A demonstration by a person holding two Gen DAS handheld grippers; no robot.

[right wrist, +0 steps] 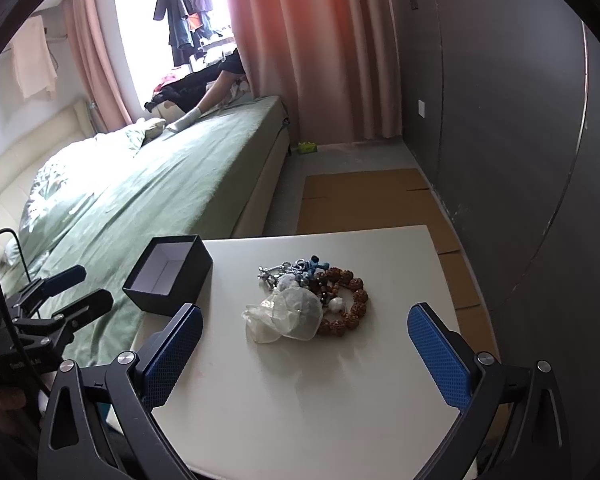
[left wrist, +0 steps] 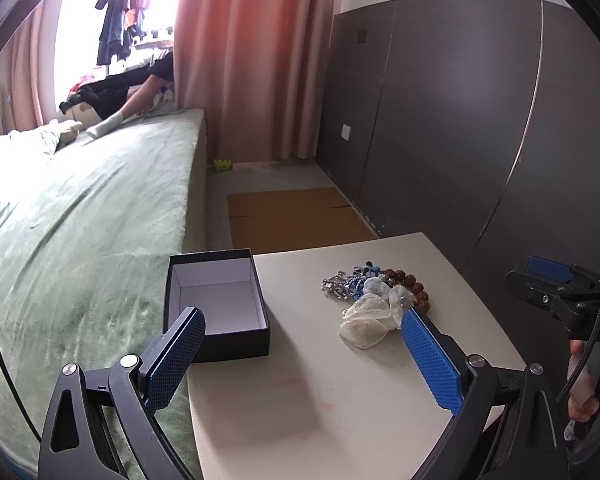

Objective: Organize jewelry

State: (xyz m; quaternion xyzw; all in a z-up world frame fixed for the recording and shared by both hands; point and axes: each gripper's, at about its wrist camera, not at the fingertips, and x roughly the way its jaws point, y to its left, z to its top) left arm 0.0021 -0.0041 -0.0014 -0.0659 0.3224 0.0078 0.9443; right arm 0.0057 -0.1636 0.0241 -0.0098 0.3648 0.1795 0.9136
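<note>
Jewelry lies in a small heap on the smooth white square table. A ring of round brown wooden beads curls along the right side of the heap. Shiny silver chains sit at the far left of it, with blue beads just beside them. A crumpled see-through little bag rests on the near side, touching the brown beads. Something small and white is tucked in the heap, too small to tell what.

An open black cardboard box with a white inside stands at the far left corner of the table, near the heap but apart from it. Nothing shows inside the box.

From the right wrist view, the right gripper has its two blue bumpy fingers spread wide apart and holds nothing. The heap sits just past them, about in the middle between them.

From the left wrist view, the left gripper is spread wide too, holding nothing. The box is just behind its left finger. The heap is close to the tip of its right finger, with the bag nearest.

A bed with a green blanket runs along the left of the table.
</note>
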